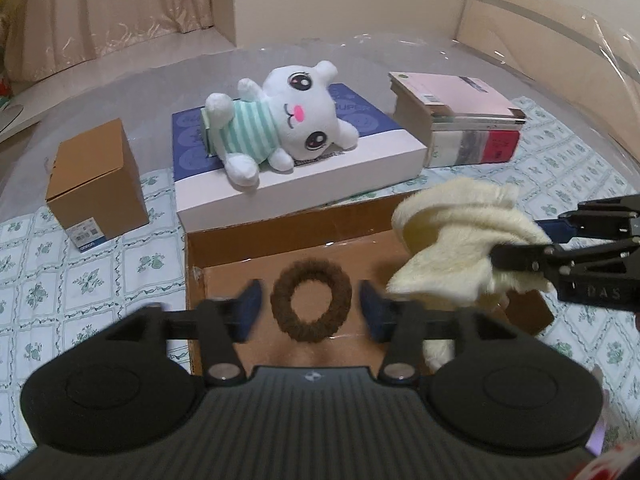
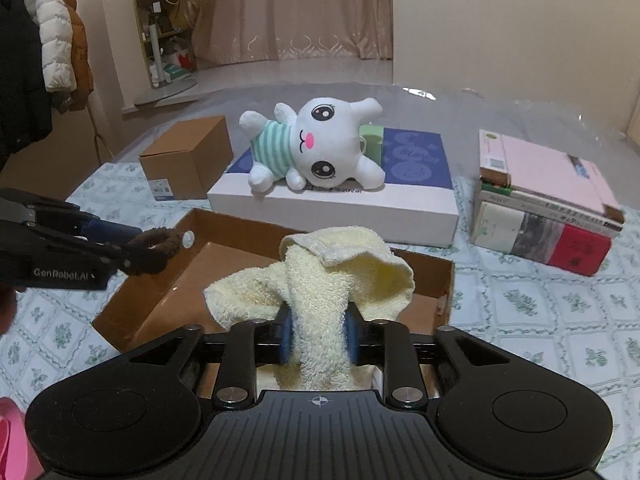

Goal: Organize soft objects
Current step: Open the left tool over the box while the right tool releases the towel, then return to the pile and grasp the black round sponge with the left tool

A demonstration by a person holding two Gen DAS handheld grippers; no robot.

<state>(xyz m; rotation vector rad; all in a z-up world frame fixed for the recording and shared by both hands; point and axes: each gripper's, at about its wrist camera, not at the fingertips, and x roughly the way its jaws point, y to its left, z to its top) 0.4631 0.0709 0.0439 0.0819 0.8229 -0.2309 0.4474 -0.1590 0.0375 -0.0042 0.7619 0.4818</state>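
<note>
The cream towel [image 2: 320, 280] is pinched between the blue pads of the right claw [image 2: 316, 334], bunched and hanging over the open cardboard tray [image 2: 156, 300]. Its lower end drops behind the claw body and is cut off from view. In the left wrist view the same towel [image 1: 448, 248] hangs at the tray's right side, covering that corner.

The brown fuzzy ring [image 1: 311, 300] sits between the spread fingers of the left claw [image 1: 311, 310]. In that view both pads stand apart from the ring. In the right wrist view the ring [image 2: 150, 250] appears at the left claw's tip above the tray's left wall; whether it is gripped or resting on the tray floor cannot be determined.

The tray floor [image 1: 360, 252] is bare cardboard around the ring, with low walls on all visible sides.

Directly behind the tray, touching or just beside its far wall, lies a flat white and blue box [image 2: 332, 208] carrying the white plush toy [image 2: 316, 148] on its back. A closed brown carton [image 2: 188, 156] stands to the left, apart from the tray. A stack of books [image 2: 548, 204] lies to the right, also apart.

All rest on a bed with a floral-check sheet [image 2: 540, 312]; a clear plastic covering shows at the far edge.
</note>
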